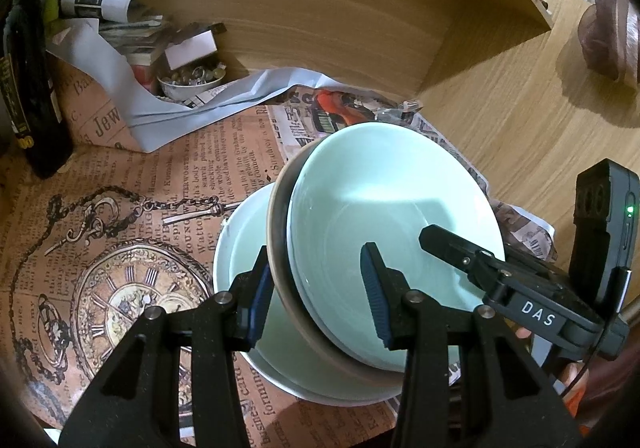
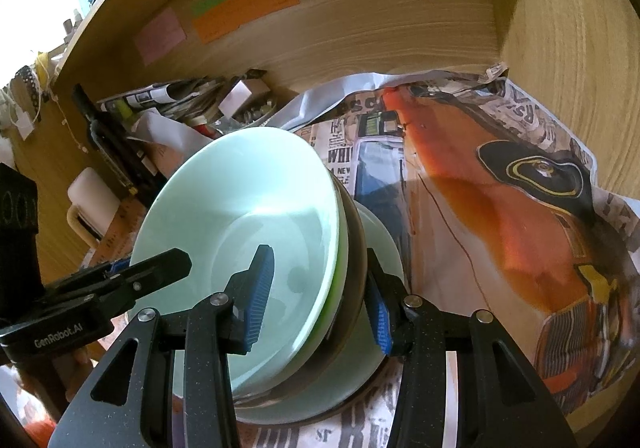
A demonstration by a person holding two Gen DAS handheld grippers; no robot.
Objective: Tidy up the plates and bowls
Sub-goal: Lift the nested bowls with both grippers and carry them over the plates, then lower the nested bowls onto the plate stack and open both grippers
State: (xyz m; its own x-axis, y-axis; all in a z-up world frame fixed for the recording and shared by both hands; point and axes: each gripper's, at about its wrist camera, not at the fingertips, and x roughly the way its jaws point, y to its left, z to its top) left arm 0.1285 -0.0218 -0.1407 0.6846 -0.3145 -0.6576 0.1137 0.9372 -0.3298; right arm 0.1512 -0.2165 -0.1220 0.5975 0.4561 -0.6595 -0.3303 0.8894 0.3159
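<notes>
A stack of pale green bowls (image 1: 384,216) with a brown-rimmed bowl (image 1: 280,248) among them sits tilted on a pale green plate (image 1: 236,244) on the newspaper. My left gripper (image 1: 316,292) straddles the left rim of the stack, one finger inside, one outside, jaws apart with a gap. My right gripper (image 2: 320,296) straddles the right rim of the same stack (image 2: 240,224) the same way; the plate (image 2: 380,232) shows beneath. Each gripper shows in the other's view: right (image 1: 480,268), left (image 2: 132,280).
Printed newspaper (image 1: 120,232) covers the wooden table (image 1: 520,120). A wooden back panel (image 1: 320,28) stands behind with coloured notes. Clutter at the back left: a small bowl of beads (image 1: 192,80), rolled papers, a dark bottle (image 1: 32,88). A white mug (image 2: 92,200) stands at left.
</notes>
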